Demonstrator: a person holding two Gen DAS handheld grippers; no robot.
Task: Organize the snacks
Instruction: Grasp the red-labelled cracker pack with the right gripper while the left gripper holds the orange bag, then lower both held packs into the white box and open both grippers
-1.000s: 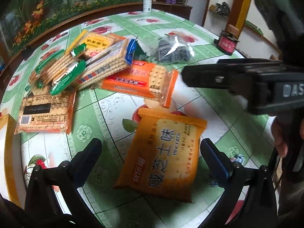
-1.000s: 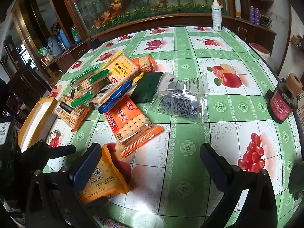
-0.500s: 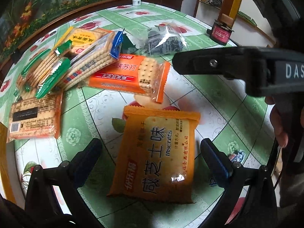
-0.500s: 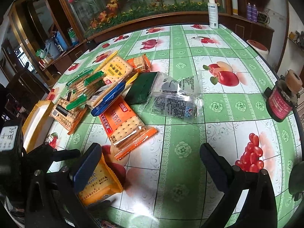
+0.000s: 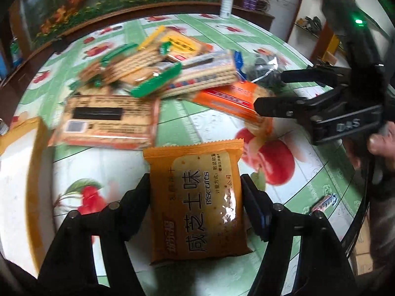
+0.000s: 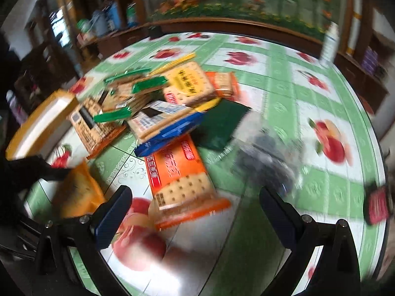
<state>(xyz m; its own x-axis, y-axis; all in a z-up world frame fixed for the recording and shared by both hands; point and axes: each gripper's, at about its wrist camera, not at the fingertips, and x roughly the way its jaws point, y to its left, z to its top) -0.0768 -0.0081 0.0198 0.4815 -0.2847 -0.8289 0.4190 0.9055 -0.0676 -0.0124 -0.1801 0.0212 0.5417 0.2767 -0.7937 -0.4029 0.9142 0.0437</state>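
Barely begun, by the look of it: almost every snack is still lying loose on the tabletop (image 5: pixel 187 128), and only one pack is being dealt with. The left tongs (image 5: pixel 196 197) are closing around the orange biscuit pack (image 5: pixel 197 204) at 6 o'clock in the left wrist view, their pads lying right against its two long edges; the pack is still resting flat on the tabletop, not lifted. From 10 to 12 o'clock the heap of cracker sleeves (image 5: pixel 158 71) is lying jumbled, one pack overlapping another, with a brown barcode pack (image 5: pixel 106 120) just in front of it and an orange soda-cracker pack (image 6: pixel 177 172) at 1 o'clock. The right tongs (image 6: pixel 195 212) are hanging released, jaws wide, above that soda-cracker pack with nothing between them. A yellow-rimmed box (image 5: pixel 17 153) at 9 o'clock is probably the place for the snacks; nothing is showing inside it, so the whole sorting is still ahead.
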